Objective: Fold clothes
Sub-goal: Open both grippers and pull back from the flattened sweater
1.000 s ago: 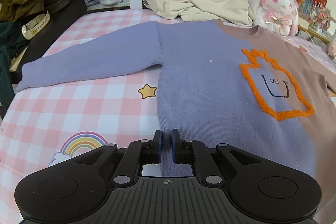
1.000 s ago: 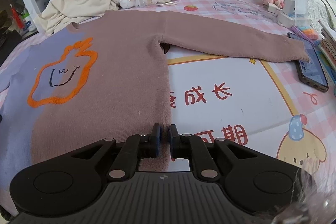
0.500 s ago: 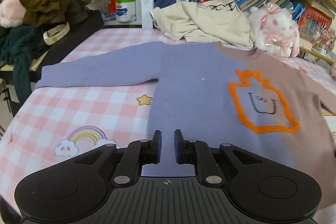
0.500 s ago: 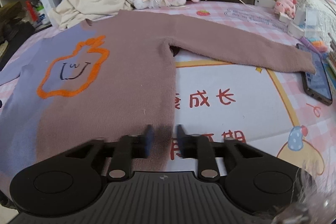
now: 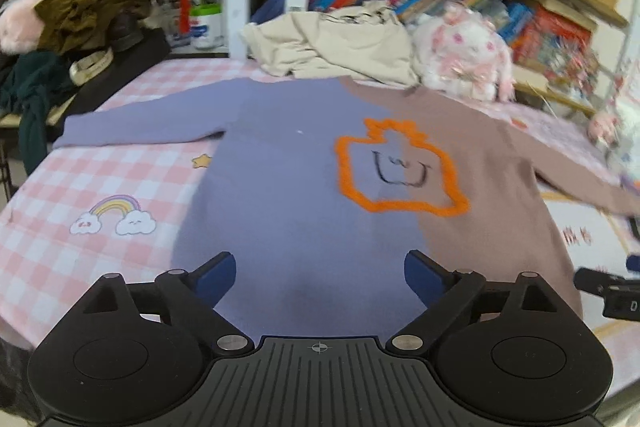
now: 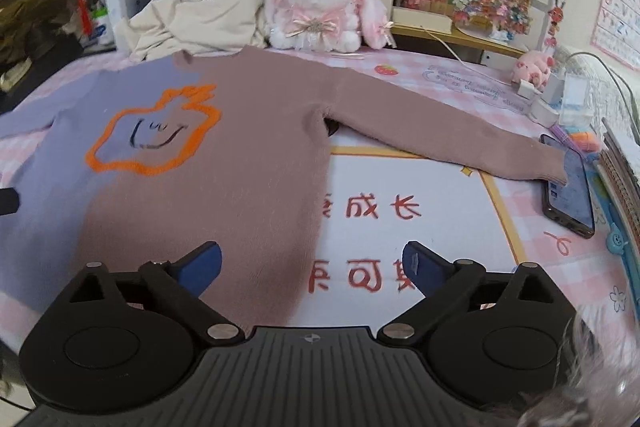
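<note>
A two-colour sweater [image 5: 288, 187], purple on the left half and brown on the right with an orange outlined face, lies flat on the table with both sleeves spread out; it also shows in the right wrist view [image 6: 224, 179]. My left gripper [image 5: 319, 277] is open and empty above the purple hem. My right gripper [image 6: 311, 269] is open and empty above the brown hem's right corner. The purple sleeve [image 5: 140, 125] reaches left. The brown sleeve [image 6: 440, 135] reaches right, its cuff touching a phone [image 6: 568, 191].
A cream garment [image 5: 336, 47] and a plush bunny [image 6: 320, 11] lie behind the collar, before bookshelves. Dark clothes [image 5: 80, 27] pile at the far left. Chargers and cables [image 6: 556, 95] and stacked notebooks [image 6: 620, 167] sit at the right edge. The pink checked tablecloth [image 5: 100, 179] shows around the sweater.
Both grippers have opened from shut and let go of the sweater's hem. Both have pulled back and risen, so more of the sweater shows.
</note>
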`<state>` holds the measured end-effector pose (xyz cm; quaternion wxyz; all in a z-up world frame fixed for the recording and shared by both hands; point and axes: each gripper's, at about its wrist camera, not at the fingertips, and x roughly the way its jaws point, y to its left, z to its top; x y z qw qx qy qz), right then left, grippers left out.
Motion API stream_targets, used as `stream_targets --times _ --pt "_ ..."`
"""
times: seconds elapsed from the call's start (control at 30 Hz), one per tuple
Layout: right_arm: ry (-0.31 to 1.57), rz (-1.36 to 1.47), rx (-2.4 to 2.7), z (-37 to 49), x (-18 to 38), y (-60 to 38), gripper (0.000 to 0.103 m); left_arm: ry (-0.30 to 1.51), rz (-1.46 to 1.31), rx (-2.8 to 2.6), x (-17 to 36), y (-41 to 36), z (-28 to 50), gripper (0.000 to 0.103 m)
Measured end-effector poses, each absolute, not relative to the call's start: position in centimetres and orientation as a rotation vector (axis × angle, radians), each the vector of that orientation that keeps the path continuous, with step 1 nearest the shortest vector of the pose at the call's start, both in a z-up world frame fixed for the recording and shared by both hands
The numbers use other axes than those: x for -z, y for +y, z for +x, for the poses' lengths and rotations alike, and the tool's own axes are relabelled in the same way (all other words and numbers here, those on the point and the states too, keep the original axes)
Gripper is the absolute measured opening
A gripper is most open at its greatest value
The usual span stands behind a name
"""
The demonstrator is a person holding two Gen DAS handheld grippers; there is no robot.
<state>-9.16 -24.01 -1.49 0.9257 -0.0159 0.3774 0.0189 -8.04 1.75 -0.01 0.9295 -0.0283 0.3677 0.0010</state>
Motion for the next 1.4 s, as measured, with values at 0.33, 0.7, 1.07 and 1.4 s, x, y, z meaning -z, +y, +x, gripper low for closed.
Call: stream_targets --times 0.33,0.7,1.07,1.4 --pt "0.781 -0.026 0.015 -10.2 1.5 -22.9 0.101 0.778 0.053 0.121 0.6 1.9 -7.0 0.095" --pt "0.800 0.025 0.158 -11.2 1.3 -17.8 0.103 0.798 0.138 0.285 1.2 4.3 -5.1 0.095" --pt "0.803 0.036 0.229 -11.8 1.7 -10.5 0.103 0.804 0.163 0.385 1.7 10.4 -3.6 0.095" --pt "0.818 -0.002 0.186 -10.7 2.0 -5.4 0.103 0.813 0.099 0.340 2.2 15.9 -2.5 0.095"
